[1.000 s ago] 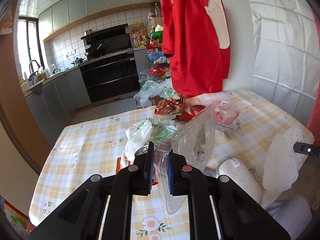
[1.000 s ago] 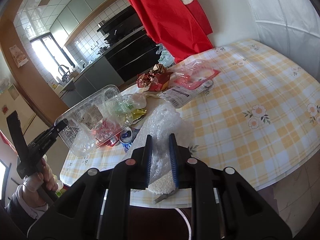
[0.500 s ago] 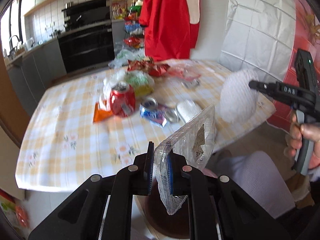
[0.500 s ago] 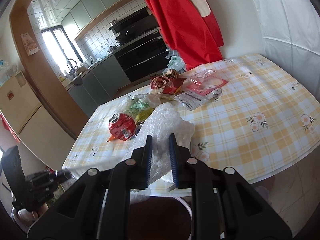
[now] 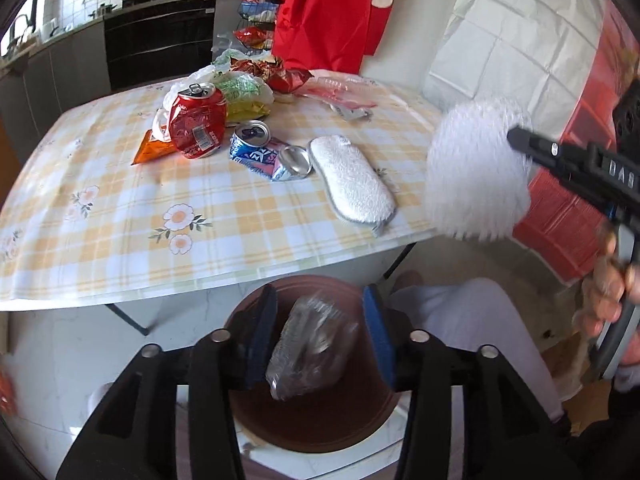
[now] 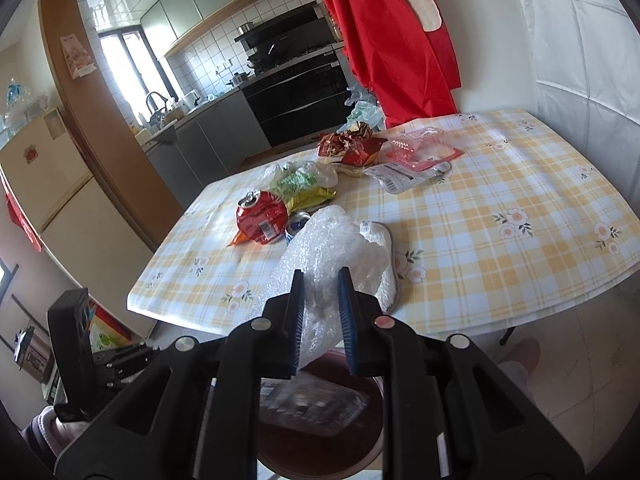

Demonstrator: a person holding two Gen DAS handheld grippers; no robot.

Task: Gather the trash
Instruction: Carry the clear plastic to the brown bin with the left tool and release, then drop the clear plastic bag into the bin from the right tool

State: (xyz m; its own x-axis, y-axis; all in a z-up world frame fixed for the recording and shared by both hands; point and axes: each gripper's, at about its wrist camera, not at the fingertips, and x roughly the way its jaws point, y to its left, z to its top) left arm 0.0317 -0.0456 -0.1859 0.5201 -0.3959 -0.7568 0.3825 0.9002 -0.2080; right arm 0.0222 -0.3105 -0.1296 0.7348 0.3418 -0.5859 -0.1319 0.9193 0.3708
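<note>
Left gripper (image 5: pixel 320 336) opening now, pads apart and clear of clear plastic container (image 5: pixel 310 354), clamped half a second ago; container blurred, loose above brown bin (image 5: pixel 320 420) at 6 o'clock. Right gripper (image 6: pixel 322 316) still pinched narrow on bubble wrap (image 6: pixel 332 248), now carried beyond the table edge, at 3 o'clock in the left view. Farther, on checked table (image 5: pixel 120 216): white padded pouch (image 5: pixel 352 180), crushed blue can (image 5: pixel 260 154), crushed red can (image 5: pixel 196 124) with barcode, print unreadable. Letters "DAS" legible on right gripper's body.
</note>
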